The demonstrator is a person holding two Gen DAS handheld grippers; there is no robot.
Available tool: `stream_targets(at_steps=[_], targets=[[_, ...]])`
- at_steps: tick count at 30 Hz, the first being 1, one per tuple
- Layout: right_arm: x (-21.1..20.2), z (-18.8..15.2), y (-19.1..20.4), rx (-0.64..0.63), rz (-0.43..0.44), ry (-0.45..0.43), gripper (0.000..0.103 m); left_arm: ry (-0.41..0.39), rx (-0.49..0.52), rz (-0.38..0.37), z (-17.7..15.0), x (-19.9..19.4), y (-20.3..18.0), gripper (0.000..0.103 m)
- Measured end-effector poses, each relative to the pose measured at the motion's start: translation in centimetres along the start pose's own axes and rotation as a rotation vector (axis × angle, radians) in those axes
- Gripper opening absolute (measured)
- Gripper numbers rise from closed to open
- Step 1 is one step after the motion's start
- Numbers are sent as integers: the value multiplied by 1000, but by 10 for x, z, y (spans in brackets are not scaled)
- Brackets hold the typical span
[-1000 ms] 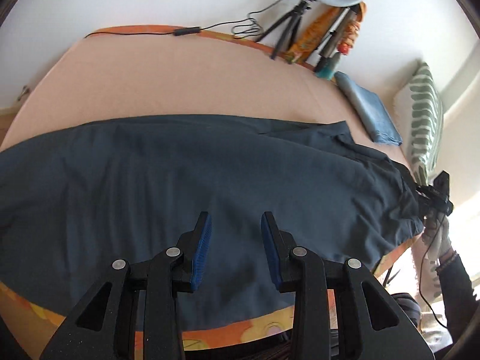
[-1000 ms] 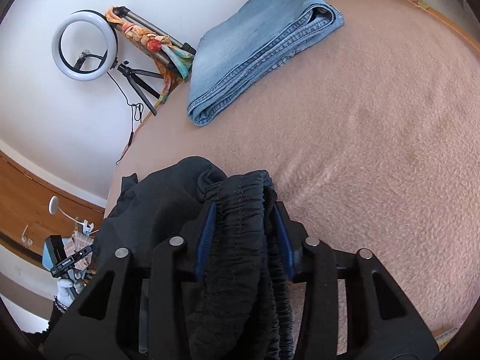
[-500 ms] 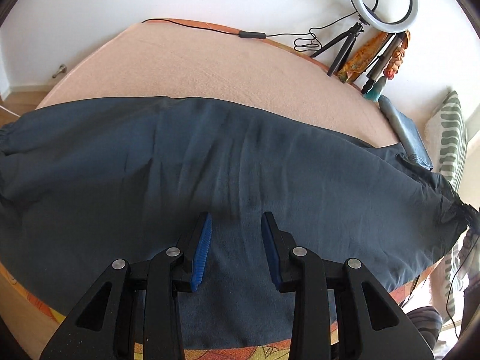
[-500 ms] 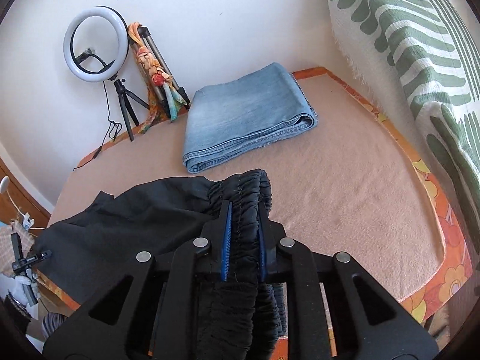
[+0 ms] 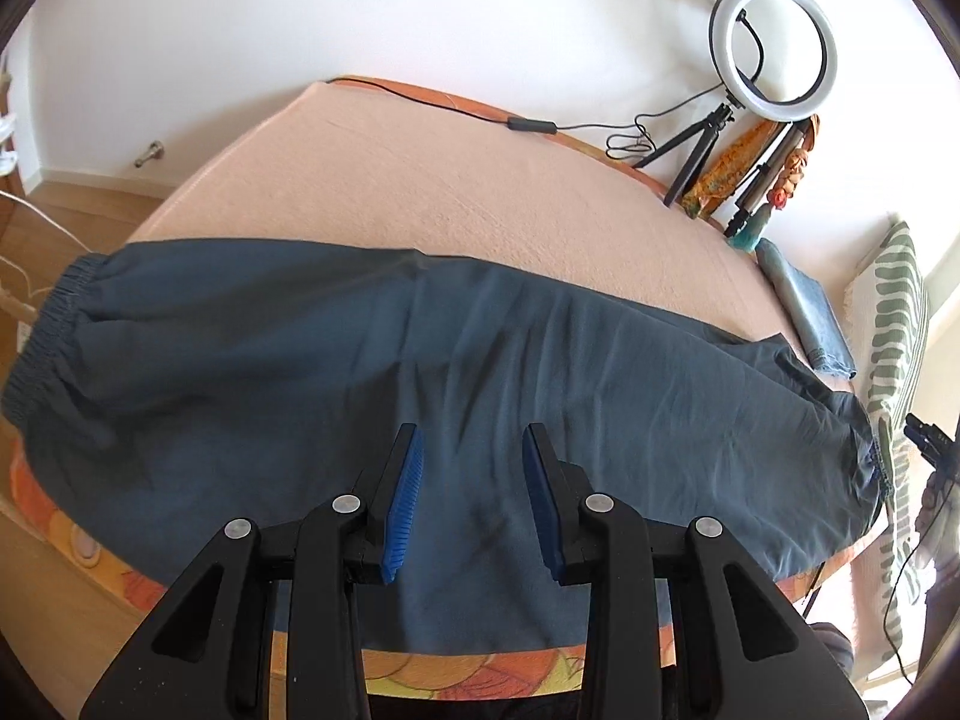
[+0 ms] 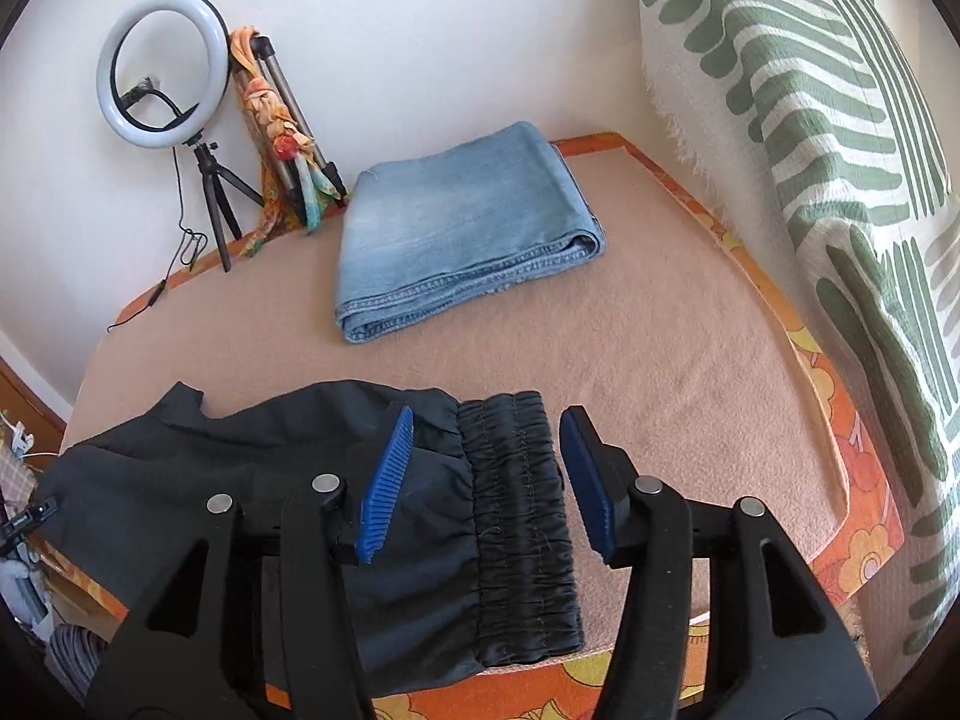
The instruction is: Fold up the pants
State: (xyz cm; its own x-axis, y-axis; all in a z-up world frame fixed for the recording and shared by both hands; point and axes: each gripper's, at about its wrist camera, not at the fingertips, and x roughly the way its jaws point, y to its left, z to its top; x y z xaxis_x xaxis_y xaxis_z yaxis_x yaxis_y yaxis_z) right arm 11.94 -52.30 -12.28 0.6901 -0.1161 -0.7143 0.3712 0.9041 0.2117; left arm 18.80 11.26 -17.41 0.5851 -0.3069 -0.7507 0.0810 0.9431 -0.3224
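Dark blue-grey pants [image 5: 360, 360] lie spread lengthwise along the near edge of the bed [image 5: 420, 180], with a gathered elastic end [image 5: 42, 324] at the far left. My left gripper [image 5: 472, 438] hovers over the middle of them, open, with nothing between its blue pads. In the right wrist view the pants' elastic waistband [image 6: 516, 510] lies flat on the bed [image 6: 660, 360]. My right gripper [image 6: 489, 420] hangs above it, jaws opening. The band shows between the fingers, but the pads do not touch it.
Folded light-blue jeans [image 6: 462, 222] lie at the back of the bed, also seen at its right end [image 5: 804, 312]. A ring light on a tripod [image 6: 162, 60] and a scarf-wrapped tripod [image 6: 282, 120] stand by the wall. A green-striped pillow [image 6: 810, 150] borders the right side.
My right gripper let go of the waistband and lifted; the band now lies flat on the bed. The left gripper slid left along the pants, bringing the gathered end into view.
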Motion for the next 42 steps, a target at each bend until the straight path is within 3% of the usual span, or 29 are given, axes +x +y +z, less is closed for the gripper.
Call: stream_targets(at_steps=[5,12,16,22,27,29,31,34,39,42], targets=[[6,15,65,-77,130,8,54,-33,-10,88,6,-12,36,32],[66,21,166,-181,314,106,54,-32,-78,142,11,-6,85,32],[117,20,209,-186,398,204,65,-15,-110,135,10,5,100,32],[187,12,252,-201,417,343,65,11,-109,128,6,16,106,32],[209,8,265,-208,432,368,65,3,-117,112,7,17,109,32],[208,7,268,-224,453,362,56,4,-108,113,8,18,109,32],[207,7,271,-241,473,365,32,4,-104,117,8,18,109,32],[204,4,280,-285,478,368,10,-2,-101,117,8,18,109,32],[188,8,287,-346,456,298,4,-17,-92,110,4,17,108,32],[185,27,275,-291,395,212,3,-17,-88,106,3,16,108,32]])
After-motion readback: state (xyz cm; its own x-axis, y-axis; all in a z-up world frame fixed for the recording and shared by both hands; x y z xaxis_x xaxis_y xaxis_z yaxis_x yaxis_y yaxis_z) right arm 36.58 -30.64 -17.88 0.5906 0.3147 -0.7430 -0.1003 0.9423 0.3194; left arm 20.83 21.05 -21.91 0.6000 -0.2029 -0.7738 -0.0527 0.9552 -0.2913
